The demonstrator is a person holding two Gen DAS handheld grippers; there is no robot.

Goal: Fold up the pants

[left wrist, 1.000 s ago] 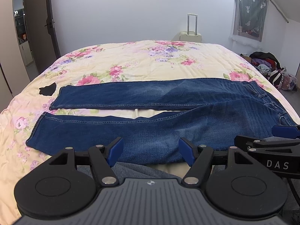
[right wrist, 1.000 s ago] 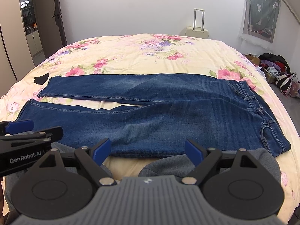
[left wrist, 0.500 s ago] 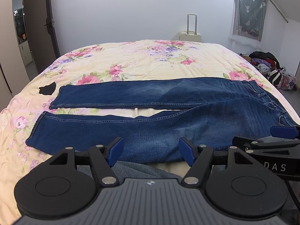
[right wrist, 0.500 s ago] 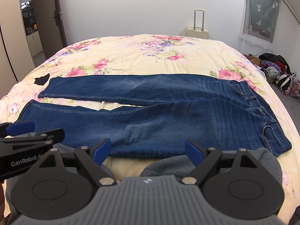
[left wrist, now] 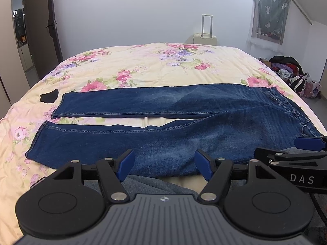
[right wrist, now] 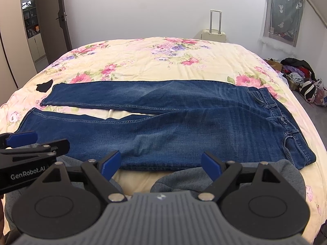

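Left gripper [left wrist: 164, 164]: jaws wide apart, nothing btwn blue pads, touching nothing, hovering over near edge of jeans [left wrist: 155, 126]. Right gripper [right wrist: 161, 163]: same, spread wide, empty. Jeans flat across floral bedspread [left wrist: 143, 67], legs to left w/ slight gap, waistband at right. Small black item [left wrist: 49, 96] by far leg hem, can't tell what. Grey fabric [right wrist: 184, 178] at near edge partly hidden under grippers. Suitcase [left wrist: 205, 37] at far wall cut off by bed. Clothes pile [right wrist: 298, 75] far right, blurry.
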